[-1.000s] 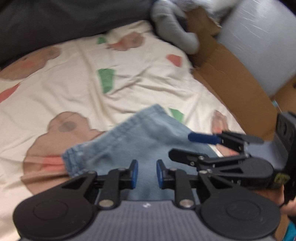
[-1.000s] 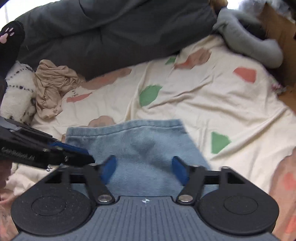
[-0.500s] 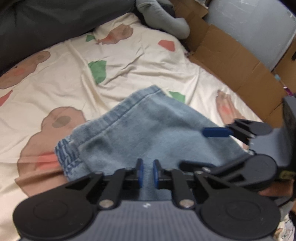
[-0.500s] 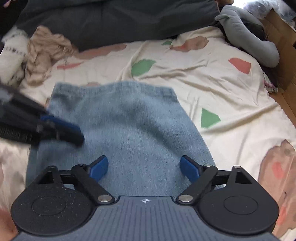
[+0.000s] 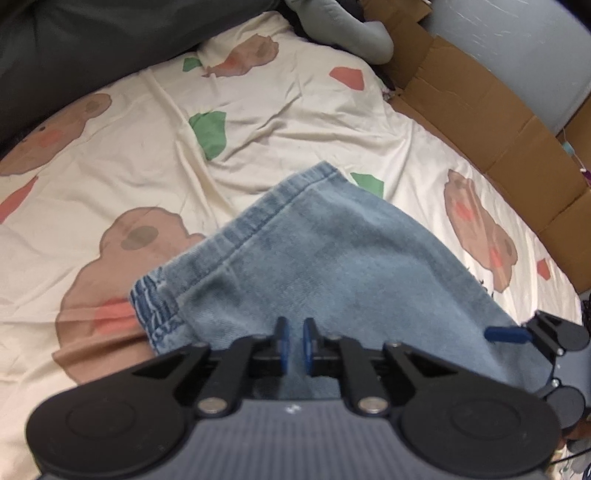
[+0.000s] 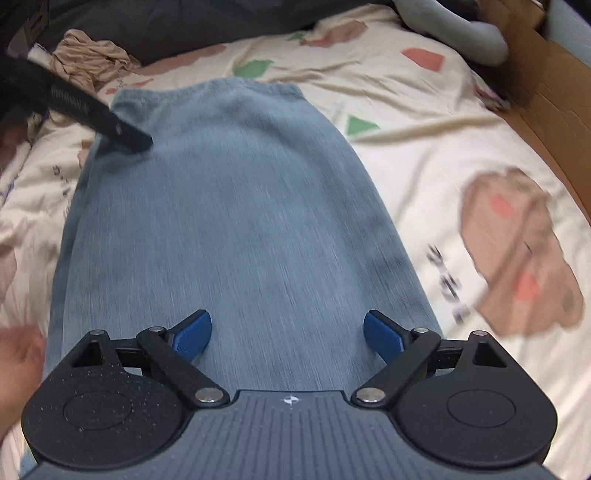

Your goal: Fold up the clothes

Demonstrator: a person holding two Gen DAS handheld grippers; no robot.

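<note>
Light blue folded jeans (image 5: 332, 266) lie on a cream patterned bedsheet (image 5: 295, 110), hem at the far end. My left gripper (image 5: 295, 343) is shut on the near edge of the denim, its blue pads almost touching. In the right wrist view the jeans (image 6: 236, 221) stretch away from me, and the left gripper (image 6: 136, 140) pinches their far left edge. Low over the near end of the jeans, my right gripper (image 6: 287, 334) stands wide open with nothing between its fingers. One of its blue fingers (image 5: 506, 334) shows at the right of the left wrist view.
A crumpled beige garment (image 6: 88, 66) lies at the far left by a dark grey duvet (image 5: 92, 48). A grey stuffed shape (image 5: 351, 33) lies at the head of the bed. Cardboard (image 5: 480, 122) lines the right side. A hand (image 6: 18, 362) shows at lower left.
The left gripper's pads have closed from a small gap to nearly touching on the denim. The right gripper has opened wider and drawn back, so more of the jeans shows in front of it.
</note>
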